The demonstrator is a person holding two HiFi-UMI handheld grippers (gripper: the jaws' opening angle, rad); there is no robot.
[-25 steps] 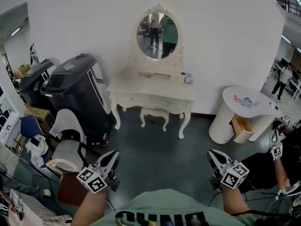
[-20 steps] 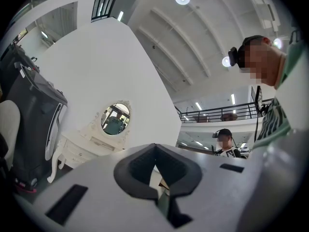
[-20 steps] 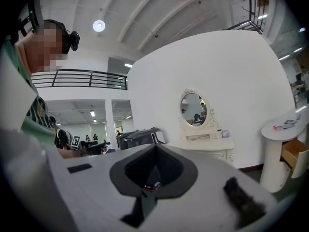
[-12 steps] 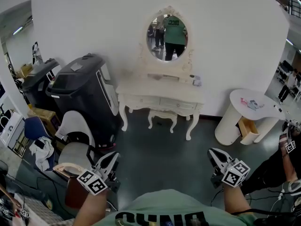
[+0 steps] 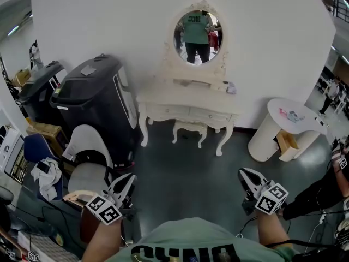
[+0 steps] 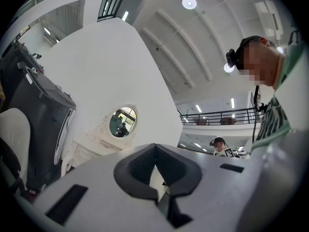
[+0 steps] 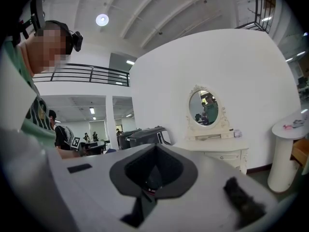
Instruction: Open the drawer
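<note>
Cream-white and carved, the bench with curved legs (image 5: 174, 97) has drawn closer over the last second and now sits more squarely ahead of you. The figure in green fills more of its oval mirror (image 5: 197, 30) than before. The shut drawer fronts (image 5: 209, 115) run just under the bench top, still well apart from both tools.

Your left claw (image 5: 126, 180) and right claw (image 5: 244, 173) ride low on either side of you as before. Each is pressed together with nothing between the pads.

The round white side table (image 5: 297, 125), whose wooden drawer (image 5: 287, 142) already hangs open, has slid off to your right. So you appear to be mid-approach to the bench. Before any pull you'll need to close the gap and spread a claw.
</note>
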